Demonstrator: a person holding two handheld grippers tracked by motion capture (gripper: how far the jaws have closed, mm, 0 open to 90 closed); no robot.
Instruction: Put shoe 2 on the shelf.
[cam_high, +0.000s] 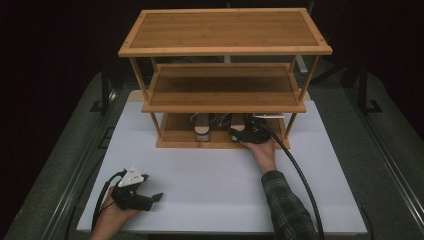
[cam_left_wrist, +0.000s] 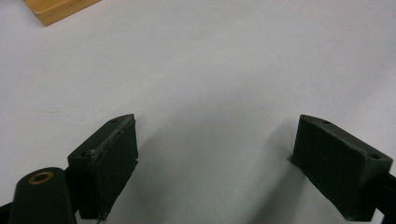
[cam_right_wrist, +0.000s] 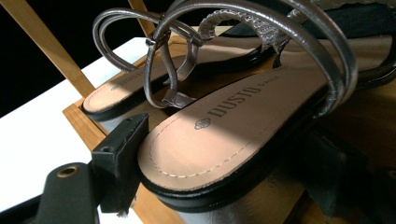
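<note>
Pair of silver-strap sandals on bottom shelf (cam_high: 175, 136) of wooden rack; top two shelves bare. Right tool (cam_high: 245, 134) reached into bottom shelf at near sandal (cam_right_wrist: 219, 135), heel end between jaws. Jaws wide apart, straddling sole; left pad just beside sole edge, can't confirm clamped, reads as not yet gripped. Other sandal (cam_right_wrist: 140, 84) behind, untouched. Left tool (cam_left_wrist: 215, 158) parked over bare white tabletop (cam_left_wrist: 224, 60), jaws apart, empty. Judgement: early stage, grab and lift both pending.
</note>
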